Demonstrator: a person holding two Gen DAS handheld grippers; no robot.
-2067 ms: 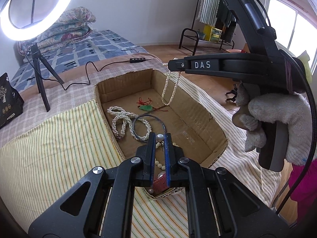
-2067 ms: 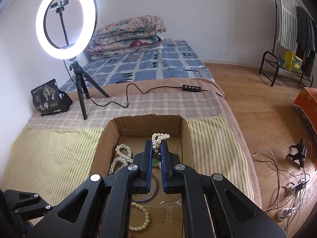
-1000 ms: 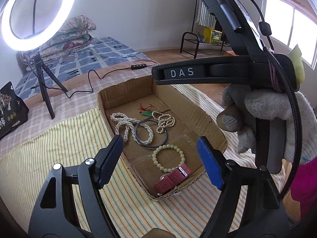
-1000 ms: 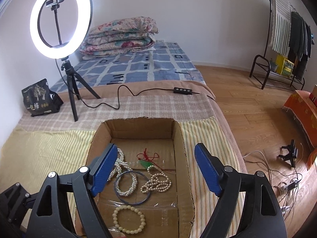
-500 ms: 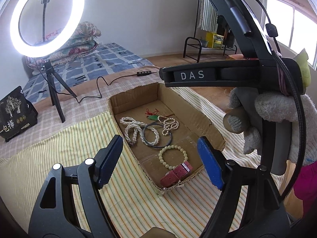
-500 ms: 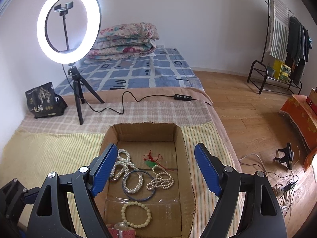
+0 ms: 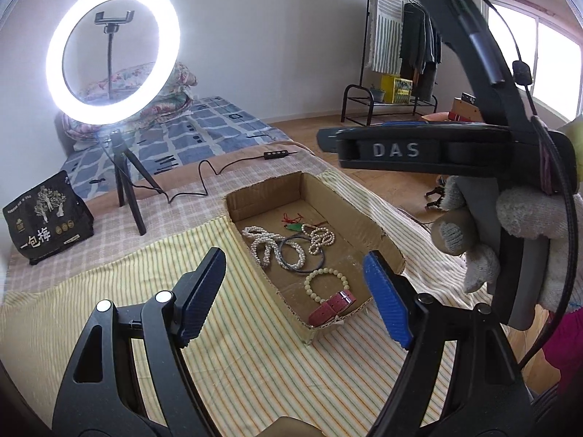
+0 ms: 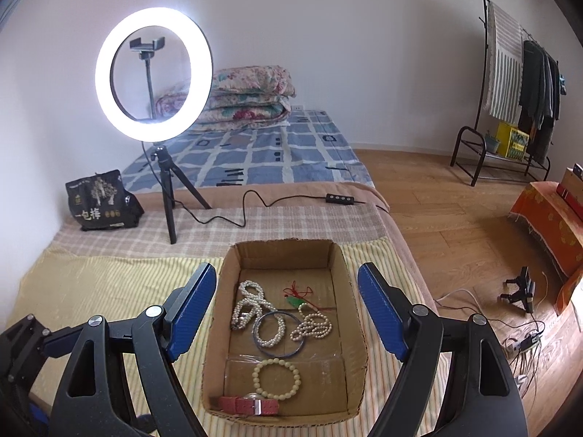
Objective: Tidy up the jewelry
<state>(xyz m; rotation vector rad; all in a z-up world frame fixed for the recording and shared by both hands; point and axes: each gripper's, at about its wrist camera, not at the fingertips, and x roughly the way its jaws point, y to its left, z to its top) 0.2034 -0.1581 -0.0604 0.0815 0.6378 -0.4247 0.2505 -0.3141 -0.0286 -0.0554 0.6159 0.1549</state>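
Note:
A shallow cardboard box (image 8: 348,306) (image 7: 382,233) lies on the striped bedspread. Inside it lie a long pearl necklace (image 8: 247,304) (image 7: 260,244), a shorter pearl strand (image 8: 313,324) (image 7: 320,236), a dark bangle (image 8: 280,333) (image 7: 301,251), a pale bead bracelet (image 8: 276,373) (image 7: 325,280), a red-strapped watch (image 8: 247,405) (image 7: 331,307) and a green pendant on red cord (image 8: 297,300) (image 7: 295,225). My left gripper (image 7: 295,291) is open and empty, above the box's near end. My right gripper (image 8: 286,311) is open and empty, held back above the box by a gloved hand (image 7: 510,233).
A lit ring light (image 8: 153,73) on a tripod (image 8: 169,196) stands behind the box, its cable (image 8: 255,207) trailing right. A black bag (image 8: 102,200) sits far left. Folded quilts (image 8: 251,91) lie at the bed's head. A clothes rack (image 8: 510,102) stands on the wooden floor at right.
Both grippers went from shut to open, leaving a pearl strand and the watch in the box, then drew back and up, so the box looks smaller.

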